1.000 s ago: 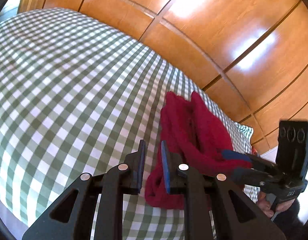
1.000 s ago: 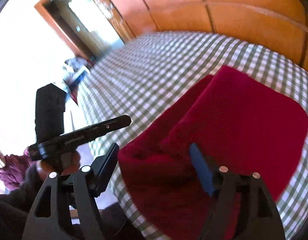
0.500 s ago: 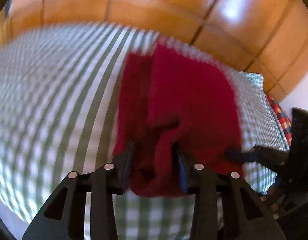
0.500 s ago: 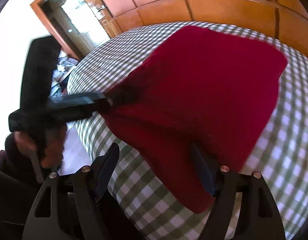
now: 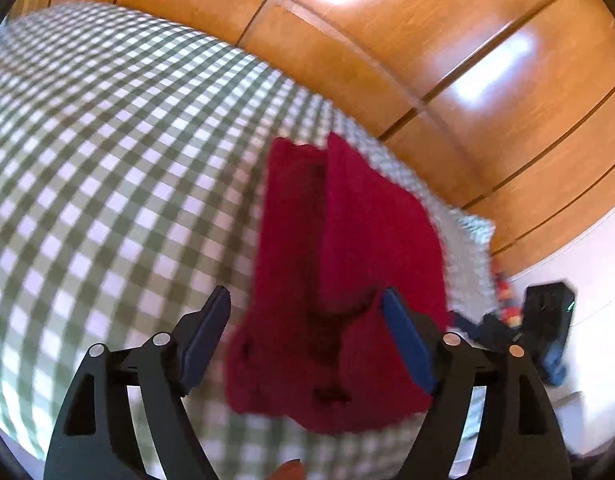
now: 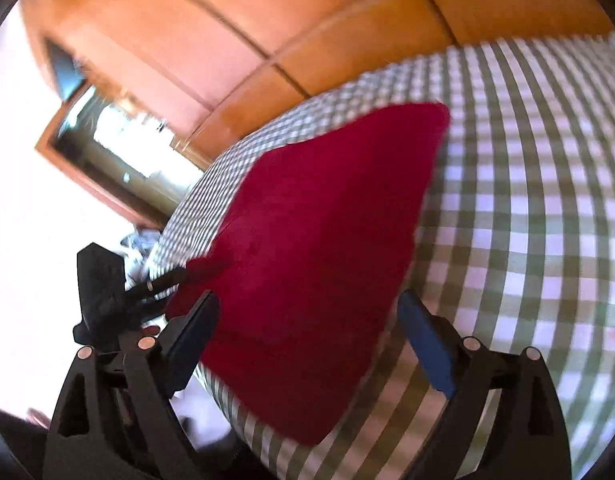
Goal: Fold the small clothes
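A red garment (image 5: 347, 260) lies folded lengthwise on the green-and-white checked bedcover (image 5: 107, 160), near its edge. My left gripper (image 5: 305, 294) straddles the garment's near end; its jaws are opening and the pads stand off the cloth. In the right wrist view the same red garment (image 6: 319, 240) spreads flat, and my right gripper (image 6: 307, 298) hangs over its near edge with jaws opening wide, the cloth beneath and between them but not pinched. The left gripper (image 6: 175, 276) shows there at the cloth's left corner. The right gripper's body (image 5: 547, 328) shows at the far right.
A glossy wooden panelled wall (image 5: 427, 40) runs behind the bed. A checked pillow corner (image 5: 471, 236) lies past the garment. A bright doorway (image 6: 119, 152) opens at the left. The bedcover (image 6: 527, 200) stretches away to the right. The bed edge drops off just below both grippers.
The left jaws went from nearly shut, then closed on the garment's end, to wide apart and off it. The right gripper rolled, sank toward the cloth's near edge and widened.
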